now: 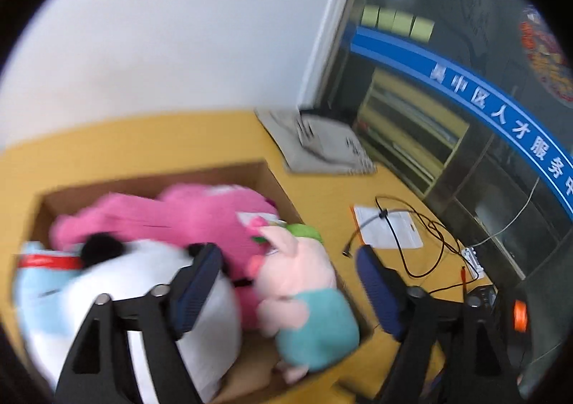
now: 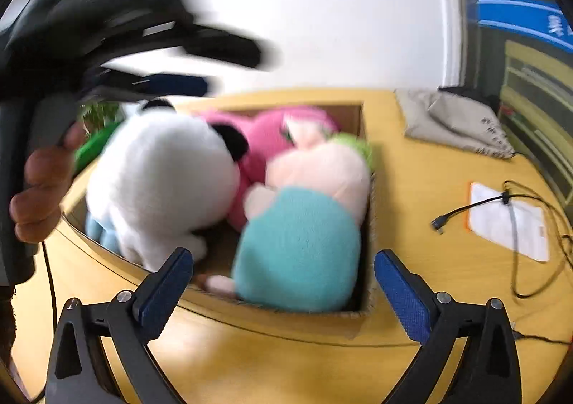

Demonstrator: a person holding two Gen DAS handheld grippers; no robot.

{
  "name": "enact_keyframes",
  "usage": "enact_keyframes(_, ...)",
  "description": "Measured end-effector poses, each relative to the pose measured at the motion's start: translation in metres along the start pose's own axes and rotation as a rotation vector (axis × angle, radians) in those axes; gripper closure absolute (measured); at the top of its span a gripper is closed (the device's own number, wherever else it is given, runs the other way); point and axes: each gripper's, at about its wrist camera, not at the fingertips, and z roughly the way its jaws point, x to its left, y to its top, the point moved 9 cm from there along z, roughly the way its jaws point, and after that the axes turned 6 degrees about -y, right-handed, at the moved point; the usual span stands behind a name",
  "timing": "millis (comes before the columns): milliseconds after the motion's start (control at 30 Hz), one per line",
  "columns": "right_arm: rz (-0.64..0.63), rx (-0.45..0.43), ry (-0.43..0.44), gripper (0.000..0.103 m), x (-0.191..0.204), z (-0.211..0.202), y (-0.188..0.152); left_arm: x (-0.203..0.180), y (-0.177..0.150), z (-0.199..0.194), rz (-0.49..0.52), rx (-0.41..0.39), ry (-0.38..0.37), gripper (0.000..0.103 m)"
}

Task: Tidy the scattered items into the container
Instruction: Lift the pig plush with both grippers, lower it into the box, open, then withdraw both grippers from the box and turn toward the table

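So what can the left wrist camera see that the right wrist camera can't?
Only the left wrist view shows the long blue banner with white characters and the red strap by the pale blue toy.

Only the right wrist view shows the person's hand and the blurred left gripper above the box.

Both show the cardboard box, white plush, pink plush, teal-bodied plush, grey cloth and black cable.

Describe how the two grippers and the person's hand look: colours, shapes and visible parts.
Both the left gripper and the right gripper have black angular frames with triangular cut-outs, silver round bolts, and two fingers faced with dark blue textured pads. The bare left hand grips a dark handle; its sleeve is not visible.
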Motion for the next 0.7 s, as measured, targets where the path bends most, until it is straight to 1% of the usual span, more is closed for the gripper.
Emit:
enact_keyframes(67, 0.019, -0.025, -0.021, 0.0, 0.002, -0.025, 0.004, -0.007, -0.014, -0.035, 0.05, -0.018, 0.029, 0.023)
enact_keyframes(133, 0.031, -0.029, -0.043, 0.0, 0.015, -0.053, 0.0, -0.011, -0.035, -0.062, 0.086, -0.021, 0.076, 0.023)
enact_keyframes(300, 0.02, -0.05, -0.123, 0.0, 0.038, -0.087, -0.01, -0.01, -0.078, -0.11, 0.089, -0.041, 0.133, 0.023)
enact_keyframes(367, 0.012, -0.06, -0.154, 0.0, 0.046, -0.096, -0.015, -0.005, -0.094, -0.122, 0.07, -0.047, 0.151, 0.023)
enact_keyframes(467, -0.001, -0.074, -0.17, 0.0, 0.055, -0.108, -0.018, -0.001, -0.11, -0.131, 0.052, -0.04, 0.158, 0.023)
enact_keyframes(700, -0.034, -0.072, -0.2, 0.0, 0.065, -0.124, -0.024, 0.007, -0.124, -0.143, 0.01, -0.048, 0.163, 0.023)
